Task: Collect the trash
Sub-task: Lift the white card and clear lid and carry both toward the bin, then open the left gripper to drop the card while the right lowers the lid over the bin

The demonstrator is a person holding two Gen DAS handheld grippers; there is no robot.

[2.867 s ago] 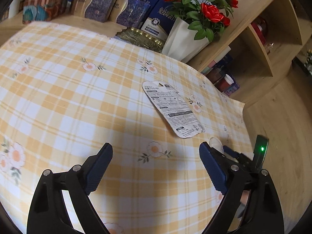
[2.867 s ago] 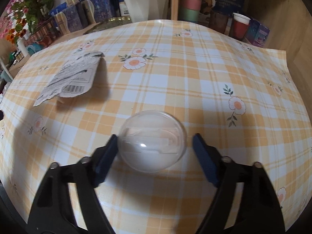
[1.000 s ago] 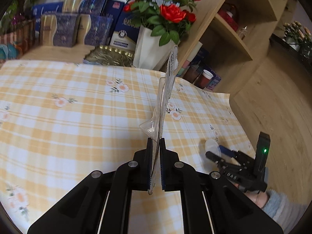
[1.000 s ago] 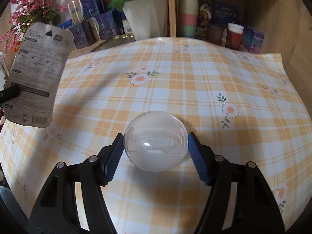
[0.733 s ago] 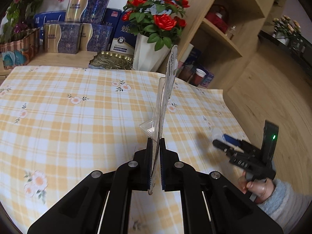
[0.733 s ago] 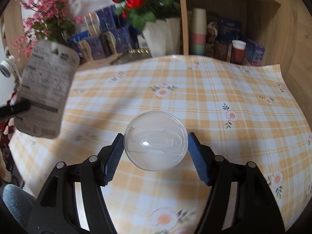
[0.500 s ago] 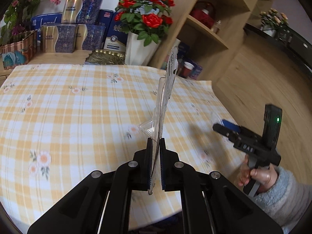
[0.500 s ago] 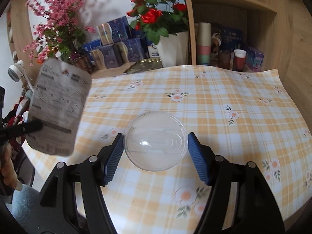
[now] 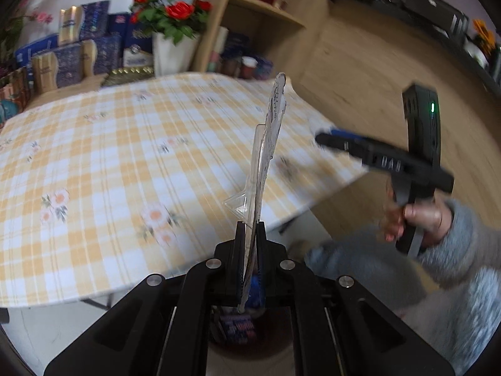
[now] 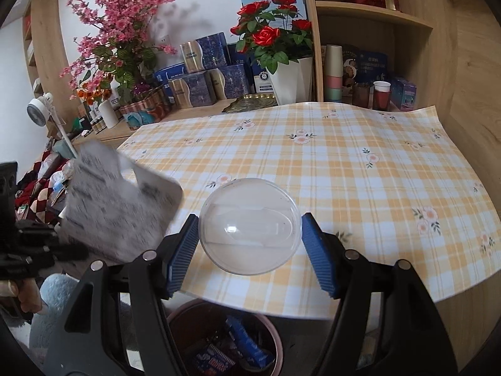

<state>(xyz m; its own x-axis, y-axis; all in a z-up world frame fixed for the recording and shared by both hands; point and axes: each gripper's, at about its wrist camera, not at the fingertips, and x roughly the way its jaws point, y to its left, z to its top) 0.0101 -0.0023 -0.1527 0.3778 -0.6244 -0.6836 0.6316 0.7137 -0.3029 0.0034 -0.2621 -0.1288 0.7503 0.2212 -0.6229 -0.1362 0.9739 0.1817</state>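
My left gripper (image 9: 249,244) is shut on a flat printed blister card (image 9: 269,144), seen edge-on and upright, with its clear plastic shell on the left side. The card also shows in the right wrist view (image 10: 116,206), blurred, at the left. My right gripper (image 10: 250,244) is shut on a clear plastic dome lid (image 10: 249,225). It also shows in the left wrist view (image 9: 369,153), held by a hand. Both grippers hang off the table's near edge above a dark red trash bin (image 10: 272,329) that holds wrappers; the bin also shows below my left gripper (image 9: 219,347).
The table (image 10: 360,169) has a yellow checked floral cloth. Behind it stand a white vase of red roses (image 10: 289,78), blue gift boxes (image 10: 200,87), a gold tray and pink blossoms. Wooden shelves (image 10: 369,15) with cups stand at the back right.
Both grippers have pulled back from the table with their items and now hang past its near edge, over the trash bin. Earlier the jaws closed on the card and the lid.
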